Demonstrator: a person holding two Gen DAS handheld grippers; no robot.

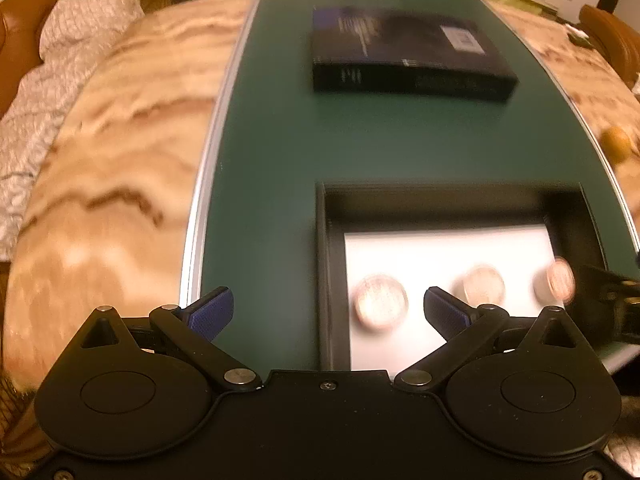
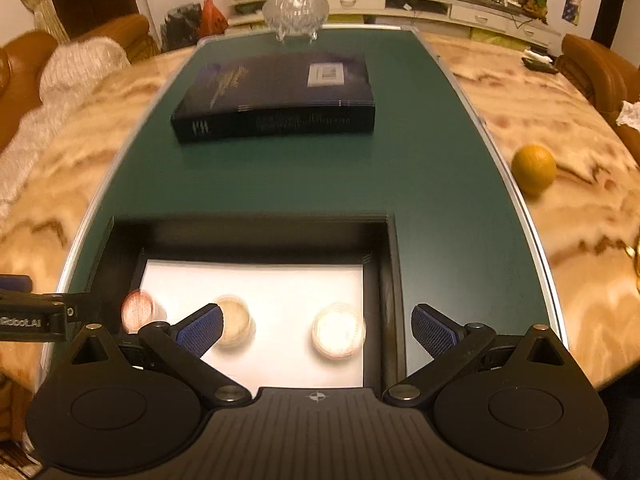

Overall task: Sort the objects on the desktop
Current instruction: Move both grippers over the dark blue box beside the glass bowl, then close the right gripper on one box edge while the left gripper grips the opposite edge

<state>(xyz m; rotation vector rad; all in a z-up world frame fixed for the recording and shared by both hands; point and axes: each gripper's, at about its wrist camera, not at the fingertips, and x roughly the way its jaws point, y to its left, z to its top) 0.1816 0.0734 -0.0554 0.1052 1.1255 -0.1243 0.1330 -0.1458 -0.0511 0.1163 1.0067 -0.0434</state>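
Note:
A black tray [image 1: 326, 264] with a white sheet lies on the green mat [image 1: 272, 152]; it also shows in the right wrist view [image 2: 394, 280]. Three round clear-lidded cases lie in it: left [image 1: 380, 304], middle [image 1: 484, 284], right [image 1: 558, 280]. In the right wrist view they show at left [image 2: 138, 312], middle [image 2: 234, 320] and right [image 2: 338, 330]. A dark book [image 1: 404, 52] lies farther back [image 2: 280, 94]. My left gripper [image 1: 328, 312] is open, above the tray's left wall. My right gripper [image 2: 318, 330] is open, above the tray's near right part.
A glass bowl [image 2: 296, 10] stands at the mat's far end. An orange [image 2: 534, 168] lies on the marble table [image 2: 560, 120] right of the mat. Brown chairs stand around, one with a white cloth [image 1: 60, 80]. The other gripper's body [image 2: 32, 316] shows at the left.

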